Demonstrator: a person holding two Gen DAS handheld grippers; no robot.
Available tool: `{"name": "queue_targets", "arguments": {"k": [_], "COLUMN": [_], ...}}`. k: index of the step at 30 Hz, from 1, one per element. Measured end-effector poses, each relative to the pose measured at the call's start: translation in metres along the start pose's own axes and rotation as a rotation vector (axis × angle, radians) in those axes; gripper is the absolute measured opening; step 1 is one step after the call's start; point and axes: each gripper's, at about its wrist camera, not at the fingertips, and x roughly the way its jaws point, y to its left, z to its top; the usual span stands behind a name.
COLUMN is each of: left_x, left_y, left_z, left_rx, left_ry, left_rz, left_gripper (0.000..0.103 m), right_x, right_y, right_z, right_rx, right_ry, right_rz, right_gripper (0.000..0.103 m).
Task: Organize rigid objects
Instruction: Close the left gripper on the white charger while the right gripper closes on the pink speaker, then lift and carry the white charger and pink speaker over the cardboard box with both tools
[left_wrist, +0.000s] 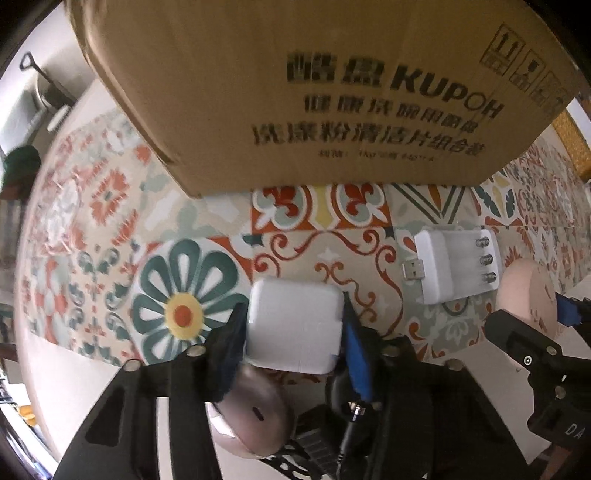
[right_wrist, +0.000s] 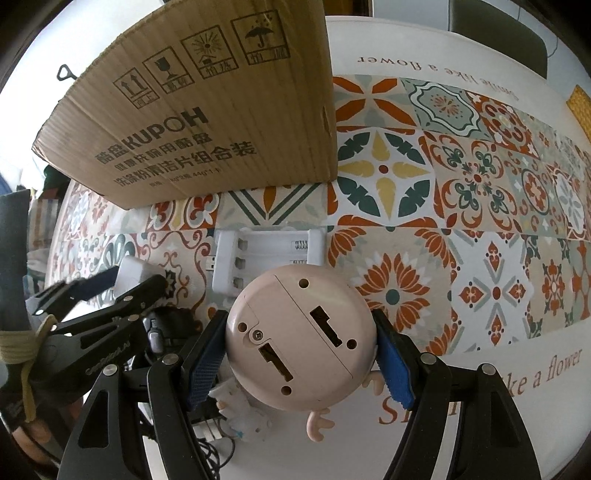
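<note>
My left gripper (left_wrist: 295, 325) is shut on a white square power adapter (left_wrist: 295, 325), held above the patterned tablecloth (left_wrist: 184, 240). My right gripper (right_wrist: 301, 343) is shut on a round pink clock-like device (right_wrist: 301, 339), its back with slots facing the camera. The pink device also shows at the right of the left wrist view (left_wrist: 524, 291). A white battery charger (left_wrist: 454, 266) with a USB plug lies on the cloth between the grippers; it also shows in the right wrist view (right_wrist: 269, 258). A brown KUPOH cardboard box (left_wrist: 314, 92) stands behind.
A silvery mouse (left_wrist: 255, 410) and black cables (left_wrist: 351, 424) lie under my left gripper. A small white toy figure (right_wrist: 247, 417) lies under the right gripper. The box (right_wrist: 207, 122) fills the far left of the table. A yellow woven item (right_wrist: 580, 107) sits far right.
</note>
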Motion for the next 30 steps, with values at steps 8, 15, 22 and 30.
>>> {"name": "queue_targets", "arguments": {"k": [8, 15, 22, 30], "left_x": [0.004, -0.02, -0.06, -0.101], "left_y": [-0.003, 0.004, 0.01, 0.012], "left_z": [-0.001, -0.001, -0.007, -0.016], "left_rx": [0.009, -0.014, -0.019, -0.033], "left_ry": [-0.032, -0.084, -0.164, -0.254], "left_rz": [-0.011, -0.027, -0.032, -0.042], "left_gripper": [0.047, 0.047, 0.047, 0.047], "right_x": [0.005, -0.003, -0.025, -0.064], "right_y": [0.007, 0.012, 0.012, 0.015], "right_z": [0.003, 0.005, 0.006, -0.004], "right_rx": [-0.009, -0.024, -0.035, -0.067], "right_ry": [-0.002, -0.028, -0.075, -0.157], "right_rz": [0.005, 0.017, 0.027, 0.045], "right_gripper": [0.074, 0.074, 0.074, 0.074]}}
